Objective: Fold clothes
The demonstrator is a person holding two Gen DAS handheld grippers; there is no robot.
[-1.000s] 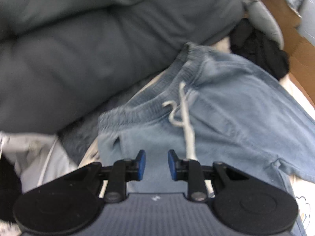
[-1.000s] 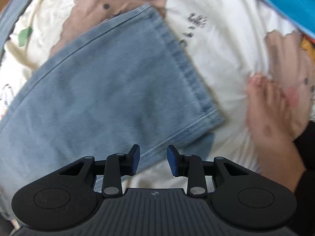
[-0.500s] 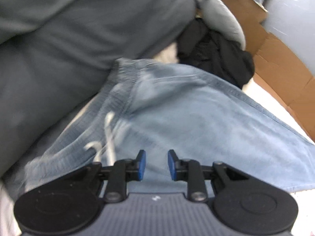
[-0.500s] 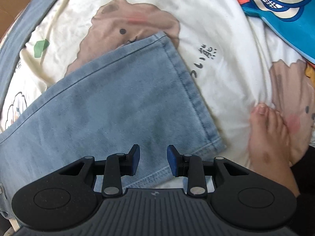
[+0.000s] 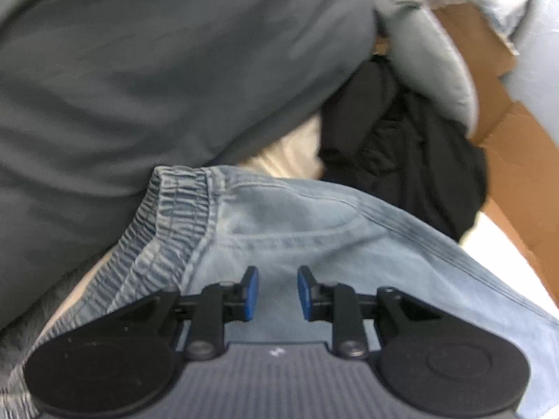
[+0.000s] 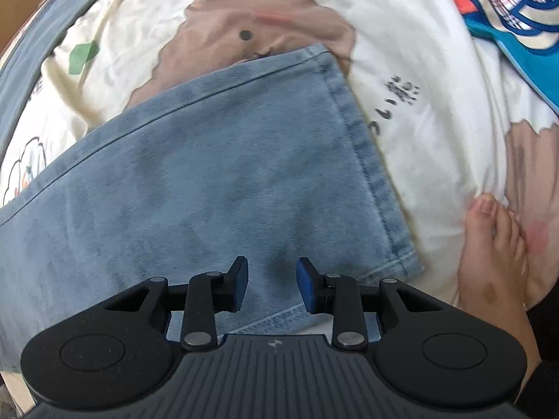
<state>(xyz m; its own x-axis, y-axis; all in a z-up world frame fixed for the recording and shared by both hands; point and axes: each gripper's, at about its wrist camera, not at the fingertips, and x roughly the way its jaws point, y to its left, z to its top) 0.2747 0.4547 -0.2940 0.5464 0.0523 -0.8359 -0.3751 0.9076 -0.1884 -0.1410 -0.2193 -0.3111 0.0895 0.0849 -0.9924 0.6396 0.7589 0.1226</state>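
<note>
- Left wrist view: my left gripper (image 5: 274, 291) stands with its jaws parted and nothing between them, over the waist end of the light blue jeans (image 5: 314, 230). The gathered elastic waistband (image 5: 174, 216) lies ahead and to the left of the fingertips. Beyond it I see a grey duvet (image 5: 157, 70); ahead to the right sits a black garment (image 5: 412, 153) against a cardboard box (image 5: 517, 160).
- Right wrist view: my right gripper (image 6: 272, 284) is also spread and empty, above the jeans' leg end; the hem (image 6: 370, 160) runs ahead to the right. The denim lies flat on a cream printed sheet (image 6: 436, 122). A bare foot (image 6: 496, 244) rests right of the tongs.
</note>
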